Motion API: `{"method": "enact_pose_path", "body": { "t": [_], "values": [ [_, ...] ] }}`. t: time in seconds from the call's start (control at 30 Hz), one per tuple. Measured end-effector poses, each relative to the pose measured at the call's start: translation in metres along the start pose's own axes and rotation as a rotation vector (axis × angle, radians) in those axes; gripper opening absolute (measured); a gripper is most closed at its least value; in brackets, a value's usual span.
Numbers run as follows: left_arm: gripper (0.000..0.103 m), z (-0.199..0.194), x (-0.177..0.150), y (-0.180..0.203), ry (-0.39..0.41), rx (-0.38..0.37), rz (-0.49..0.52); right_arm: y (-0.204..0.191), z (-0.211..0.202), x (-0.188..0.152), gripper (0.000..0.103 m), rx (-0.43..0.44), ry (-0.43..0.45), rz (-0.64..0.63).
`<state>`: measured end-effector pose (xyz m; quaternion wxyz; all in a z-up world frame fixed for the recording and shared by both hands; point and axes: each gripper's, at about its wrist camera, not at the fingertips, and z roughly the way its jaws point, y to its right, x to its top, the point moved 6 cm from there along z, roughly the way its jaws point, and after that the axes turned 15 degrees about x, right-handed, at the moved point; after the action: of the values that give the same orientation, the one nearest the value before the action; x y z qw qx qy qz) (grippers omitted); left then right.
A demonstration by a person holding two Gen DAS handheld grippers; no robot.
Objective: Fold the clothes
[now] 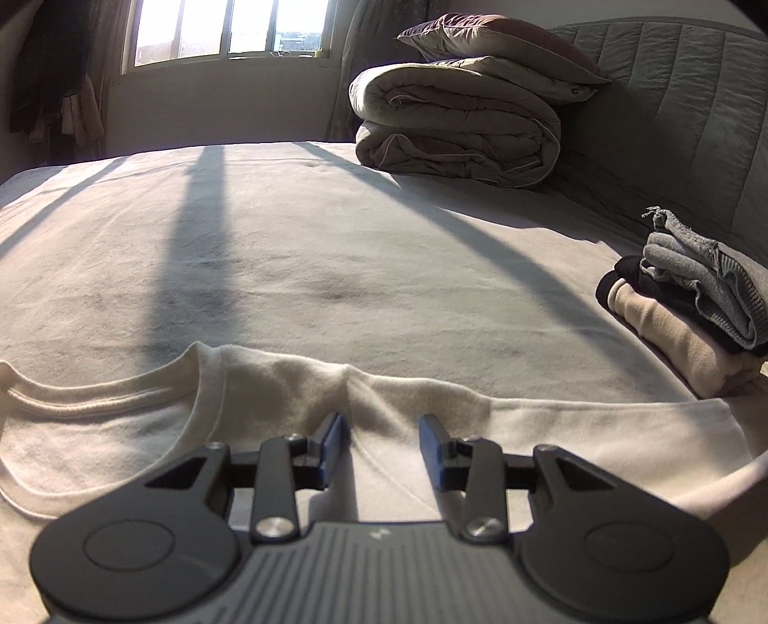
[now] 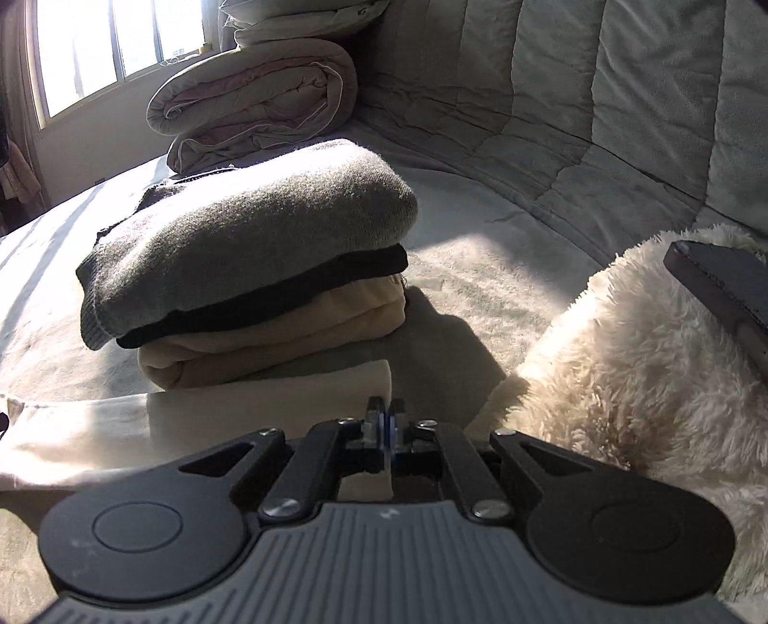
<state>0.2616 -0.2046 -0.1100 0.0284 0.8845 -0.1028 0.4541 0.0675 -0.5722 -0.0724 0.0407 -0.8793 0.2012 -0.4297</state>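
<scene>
We see a cream shirt (image 1: 269, 432) spread flat on the bed (image 1: 336, 240), just in front of the stack of folded clothes (image 2: 249, 269). Our left gripper (image 1: 380, 434) hovers over the shirt's shoulder, its fingers (image 1: 333, 439) narrowly parted with nothing clamped. Our right gripper (image 2: 385, 427) has its fingers pressed together on the shirt's sleeve edge (image 2: 269, 408), directly below that stack.

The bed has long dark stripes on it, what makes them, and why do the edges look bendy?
Left wrist view: sun through the window throws its bars as long shadows across the bed; the panes glare white. Both views: the fisheye lens bends edges. Right wrist view: the folded stack is half sunlit, half shaded.
</scene>
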Motion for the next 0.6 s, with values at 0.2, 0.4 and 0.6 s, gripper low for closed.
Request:
{"method": "enact_pose_path", "body": {
  "t": [0.2, 0.4, 0.6],
  "values": [
    [0.037, -0.005, 0.002, 0.0, 0.003, 0.023, 0.009, -0.01, 0.013, -0.014, 0.007, -0.074, -0.003, -0.096],
    [0.038, -0.027, 0.0, -0.022, -0.026, 0.007, -0.093, -0.019, -0.011, -0.004, 0.046, -0.043, 0.025, -0.077],
    [0.038, -0.053, -0.004, -0.013, -0.019, -0.059, -0.06, -0.05, -0.022, -0.005, 0.046, 0.012, 0.026, -0.145]
  ]
}}
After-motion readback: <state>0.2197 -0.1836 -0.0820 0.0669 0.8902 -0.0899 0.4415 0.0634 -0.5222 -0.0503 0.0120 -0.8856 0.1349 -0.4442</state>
